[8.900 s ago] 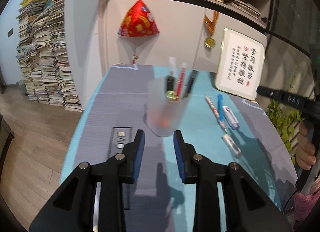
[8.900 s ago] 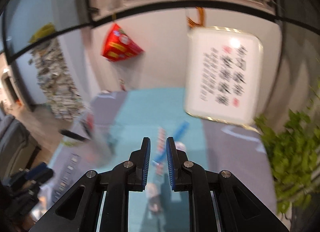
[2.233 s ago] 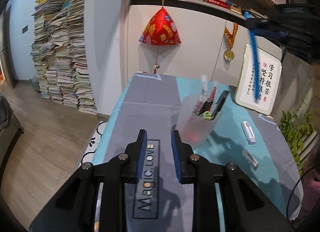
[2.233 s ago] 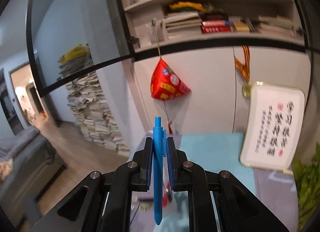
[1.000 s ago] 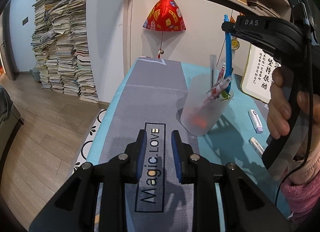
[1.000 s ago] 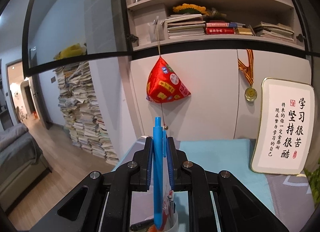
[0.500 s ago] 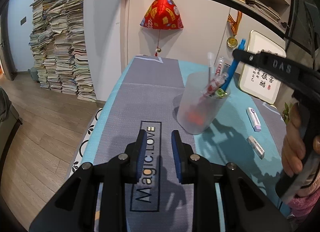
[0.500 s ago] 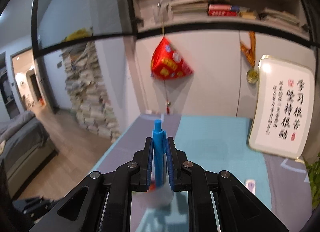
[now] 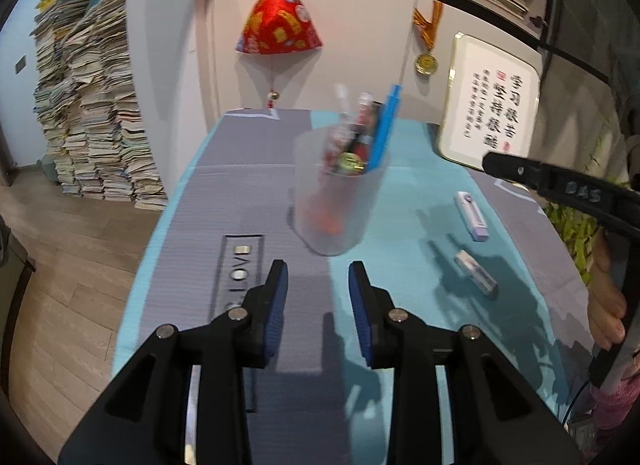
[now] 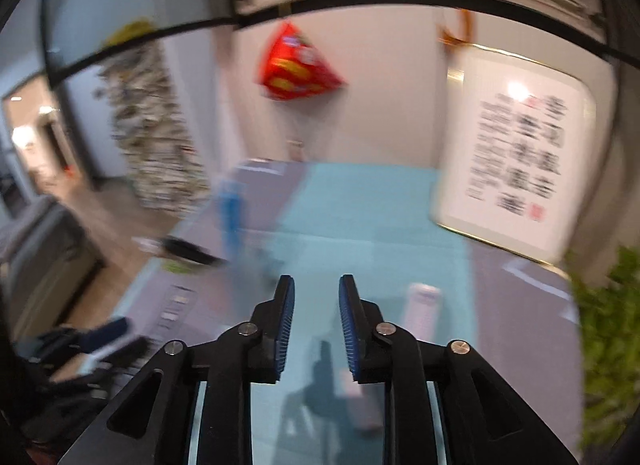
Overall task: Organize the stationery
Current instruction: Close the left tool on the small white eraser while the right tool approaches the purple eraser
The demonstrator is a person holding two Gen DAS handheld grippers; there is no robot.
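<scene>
A frosted plastic cup stands on the mat and holds several pens, among them a blue pen that leans right. My left gripper is open and empty, just in front of the cup. My right gripper is open and empty above the teal mat; its body shows at the right of the left wrist view. Two small white stationery items, one farther and one nearer, lie on the mat right of the cup. The right wrist view is blurred; the cup with the blue pen is at its left.
A framed calligraphy board leans against the wall at the back right. A green plant stands off the table's right edge. A red ornament and a medal hang on the wall. Stacked books stand on the floor at left.
My right gripper has opened and let go of the blue pen, which now stands in the cup. The right gripper has drawn back to the right. My left gripper has moved nearer the cup.
</scene>
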